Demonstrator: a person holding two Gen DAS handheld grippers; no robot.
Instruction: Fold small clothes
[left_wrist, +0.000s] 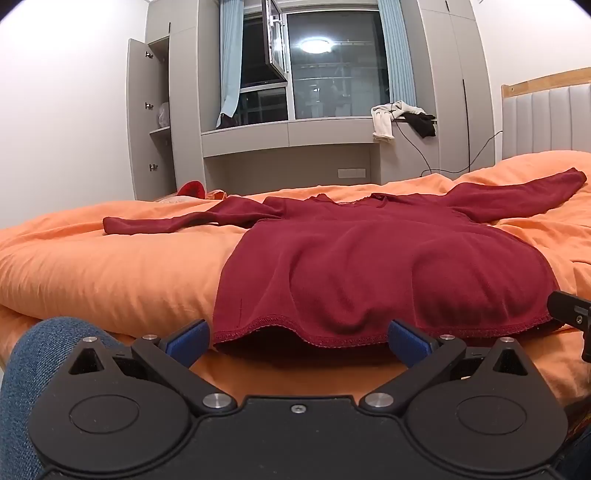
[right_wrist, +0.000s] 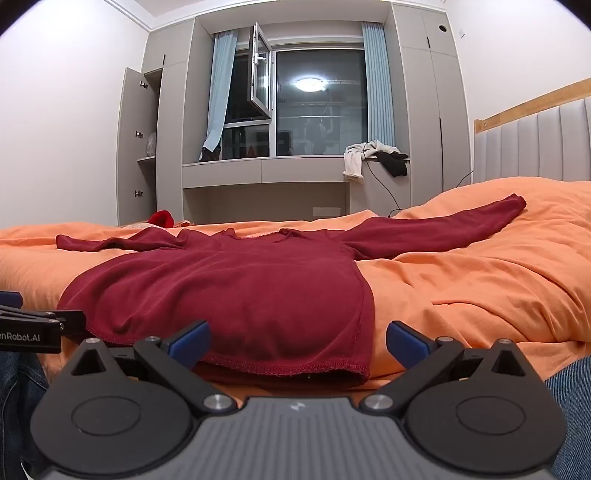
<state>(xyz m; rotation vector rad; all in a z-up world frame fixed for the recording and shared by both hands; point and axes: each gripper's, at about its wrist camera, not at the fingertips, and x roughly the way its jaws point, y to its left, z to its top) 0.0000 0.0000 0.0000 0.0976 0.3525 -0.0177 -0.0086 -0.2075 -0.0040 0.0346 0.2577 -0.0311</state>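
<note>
A dark red long-sleeved top (left_wrist: 369, 258) lies flat on the orange bedcover (left_wrist: 92, 266), sleeves spread left and right, hem toward me. My left gripper (left_wrist: 299, 341) is open, its blue pads either side of the hem's left part, just short of it. In the right wrist view the same top (right_wrist: 240, 288) lies ahead. My right gripper (right_wrist: 297, 341) is open at the hem's right corner. Each gripper shows at the edge of the other's view, the right one (left_wrist: 569, 314) and the left one (right_wrist: 33, 328).
Orange bedcover (right_wrist: 480, 288) spreads wide to the right. A padded headboard (right_wrist: 535, 144) stands at the right. Beyond the bed are a window ledge with clothes (right_wrist: 373, 155), grey cupboards (left_wrist: 151, 122) and a small red item (right_wrist: 160, 218). Jeans-clad legs (left_wrist: 40, 350) sit by the near edge.
</note>
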